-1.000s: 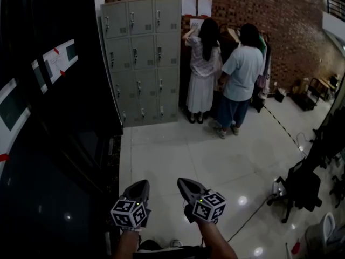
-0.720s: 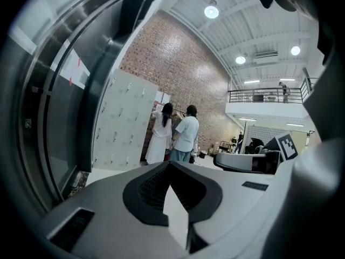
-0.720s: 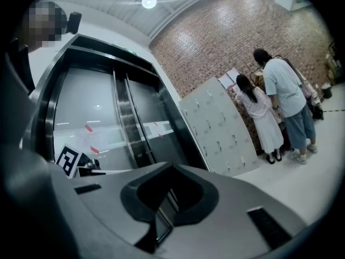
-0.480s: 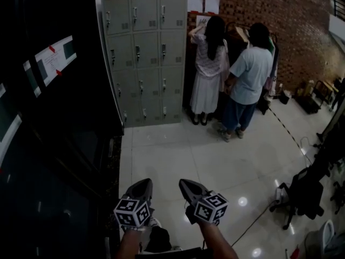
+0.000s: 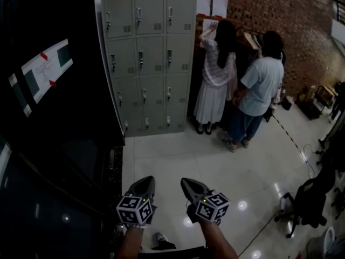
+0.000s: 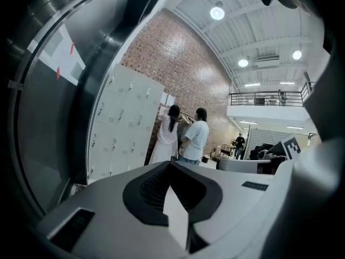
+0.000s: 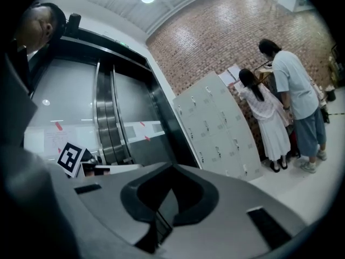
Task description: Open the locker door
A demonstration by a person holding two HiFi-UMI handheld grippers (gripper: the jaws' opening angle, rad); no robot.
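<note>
Both tongs sit low in the head view, side by side and apart: the left tongs (image 5: 143, 183) and the right tongs (image 5: 190, 185) each point ahead over the pale tiled floor (image 5: 178, 155), tips drawn together with nothing in them. The locker (image 5: 151, 58), a grey bank of small doors in three columns (every door looks closed), stands well apart from them at the far end of the floor, against the brick wall (image 5: 296, 20). Just right of it two people face the wall, one in a white dress (image 5: 215, 85) and one in a light shirt (image 5: 260, 85), with sheets of paper (image 5: 211, 5) pinned above. A dark glass wall (image 5: 48, 123) fills the left side, and an office chair (image 5: 308, 205) stands at lower right.

From the left gripper view, the left tongs (image 6: 171, 164) have their jaws closed tip to tip, gripping nothing. Beyond them the locker (image 6: 121, 123) leans at left, the two people beside it.

From the right gripper view, the right tongs (image 7: 172, 167) are likewise pressed together and empty. The locker (image 7: 218, 128) shows right of centre, far off, with both people to its right.
</note>
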